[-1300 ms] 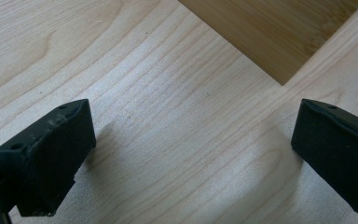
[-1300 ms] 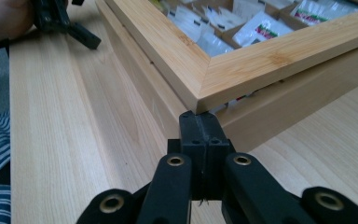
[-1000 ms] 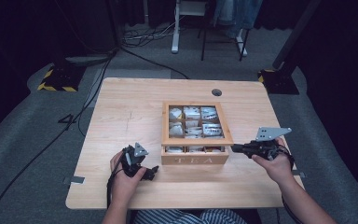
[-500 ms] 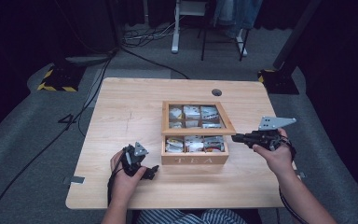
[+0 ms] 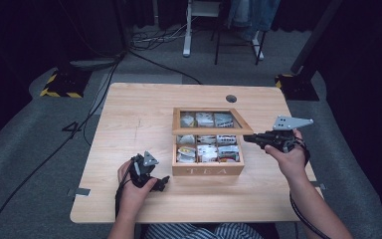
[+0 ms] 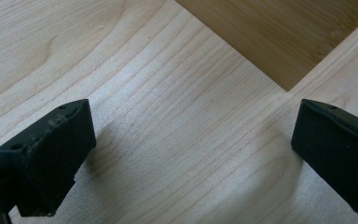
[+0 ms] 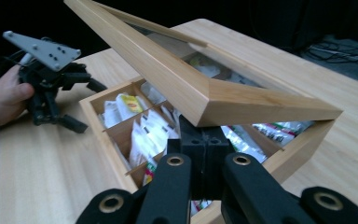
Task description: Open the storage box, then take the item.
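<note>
Lifted higher now, one lid (image 5: 212, 121) rides two shut fingers (image 7: 204, 140).

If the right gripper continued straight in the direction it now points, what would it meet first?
The right gripper, jaws shut, already sits under the raised lid of the tea box. Going straight on, it would probably meet the tea bags first, though depth is unclear.

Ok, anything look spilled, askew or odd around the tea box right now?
Nothing spilled or damaged. The tea box sits square on the table; its lid is partly raised, resting on the closed right tongs wedged under its edge. Tea bags stay in their compartments. The left tongs rest open beside the box.
</note>
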Demonstrator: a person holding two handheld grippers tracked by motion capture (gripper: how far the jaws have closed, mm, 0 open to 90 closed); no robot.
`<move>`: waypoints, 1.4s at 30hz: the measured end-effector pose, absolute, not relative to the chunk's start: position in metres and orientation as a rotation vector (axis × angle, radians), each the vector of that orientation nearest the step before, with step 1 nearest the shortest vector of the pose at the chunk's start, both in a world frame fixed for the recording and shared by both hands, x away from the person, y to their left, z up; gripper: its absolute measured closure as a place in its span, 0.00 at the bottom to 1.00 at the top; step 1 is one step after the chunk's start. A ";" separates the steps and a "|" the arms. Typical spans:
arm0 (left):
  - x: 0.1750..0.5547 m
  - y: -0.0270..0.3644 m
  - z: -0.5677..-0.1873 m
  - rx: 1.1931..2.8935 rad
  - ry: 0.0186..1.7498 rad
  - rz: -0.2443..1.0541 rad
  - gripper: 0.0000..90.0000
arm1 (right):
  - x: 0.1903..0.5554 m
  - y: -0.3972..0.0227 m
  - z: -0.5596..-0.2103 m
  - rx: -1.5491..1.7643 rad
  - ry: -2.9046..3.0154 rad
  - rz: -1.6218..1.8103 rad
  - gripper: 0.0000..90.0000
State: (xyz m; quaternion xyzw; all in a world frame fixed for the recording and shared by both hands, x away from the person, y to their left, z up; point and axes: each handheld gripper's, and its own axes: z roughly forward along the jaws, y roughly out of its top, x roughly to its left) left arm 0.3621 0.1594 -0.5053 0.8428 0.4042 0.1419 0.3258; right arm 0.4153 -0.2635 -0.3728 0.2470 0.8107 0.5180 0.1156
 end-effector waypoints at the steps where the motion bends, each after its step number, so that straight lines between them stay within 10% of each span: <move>1: 0.362 0.159 -0.505 2.209 1.059 0.372 0.00 | 0.415 -0.264 -0.373 0.724 2.375 1.518 1.00; 42: 0.364 0.158 -0.505 2.206 1.079 0.373 0.00 | 0.426 -0.241 -0.383 0.715 2.135 1.525 1.00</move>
